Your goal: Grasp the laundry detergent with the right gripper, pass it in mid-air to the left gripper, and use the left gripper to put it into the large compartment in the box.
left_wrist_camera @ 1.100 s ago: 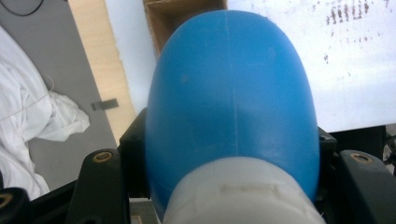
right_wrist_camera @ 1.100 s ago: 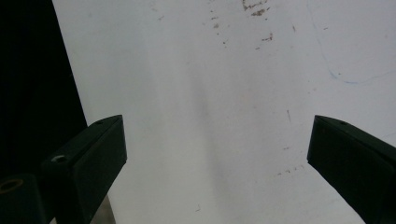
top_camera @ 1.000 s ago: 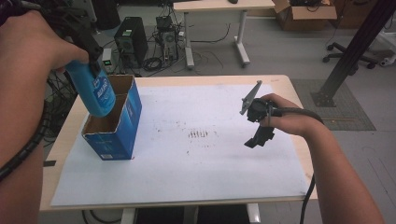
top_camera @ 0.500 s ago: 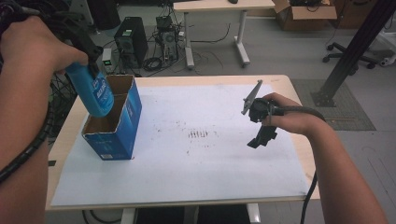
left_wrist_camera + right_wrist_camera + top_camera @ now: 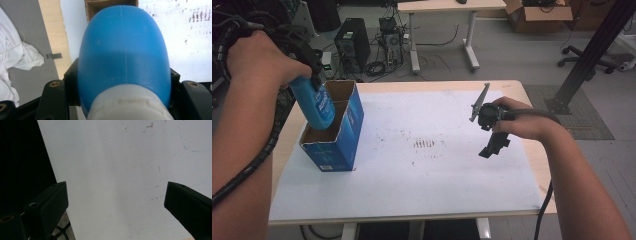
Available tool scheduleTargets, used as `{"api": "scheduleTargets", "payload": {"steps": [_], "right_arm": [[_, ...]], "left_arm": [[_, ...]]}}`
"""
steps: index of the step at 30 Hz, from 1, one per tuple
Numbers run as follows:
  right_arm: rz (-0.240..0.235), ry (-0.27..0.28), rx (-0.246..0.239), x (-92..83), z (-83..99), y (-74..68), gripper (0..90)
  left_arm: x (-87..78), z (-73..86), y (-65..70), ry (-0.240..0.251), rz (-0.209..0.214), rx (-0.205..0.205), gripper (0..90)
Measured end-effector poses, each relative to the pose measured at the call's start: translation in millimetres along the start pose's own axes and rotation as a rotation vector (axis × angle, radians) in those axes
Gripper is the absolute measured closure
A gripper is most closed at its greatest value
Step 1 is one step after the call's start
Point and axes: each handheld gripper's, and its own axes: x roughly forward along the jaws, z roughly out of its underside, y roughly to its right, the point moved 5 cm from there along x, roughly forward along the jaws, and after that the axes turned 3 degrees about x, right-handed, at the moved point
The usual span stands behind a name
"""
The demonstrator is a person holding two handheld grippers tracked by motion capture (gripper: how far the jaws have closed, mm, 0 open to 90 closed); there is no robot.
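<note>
Two grippers, one load: my left gripper (image 5: 312, 75) clamps the blue bottle (image 5: 316, 102) near its white cap, long axis upright, base dipping into the open blue box (image 5: 337, 145) directly below. My right gripper (image 5: 492, 145) hangs empty, jaws apart, well off.

Lighting is even, diffuse indoor light with soft, faint shadows. The high view is slightly soft. The smooth blue plastic bottle (image 5: 123, 57) appears close and blurred. The white table sheet (image 5: 120, 170) reads bright, without glare.
</note>
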Motion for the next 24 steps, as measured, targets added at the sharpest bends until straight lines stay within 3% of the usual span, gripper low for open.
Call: {"api": "scheduleTargets", "payload": {"steps": [5, 12, 16, 24], "right_arm": [[-0.002, -0.024, -0.006, -2.5, -2.9, -1.3, 5.8], [-0.013, -0.051, -0.001, -9.4, -7.1, -4.5, 5.9], [-0.005, -0.058, -0.023, -10.7, -9.2, -4.4, 5.7], [-0.011, -0.077, -0.031, -12.2, -13.4, -7.1, 5.5]], "left_arm": [[9.8, -2.6, 0.6, -0.012, -0.041, 0.000, 38.7], [22.8, -7.4, -2.2, -0.010, -0.041, -0.007, 38.7], [30.5, -8.7, -2.9, 0.000, -0.034, -0.003, 38.7], [51.2, -8.9, -3.0, -0.011, -0.006, -0.006, 38.7]]}}
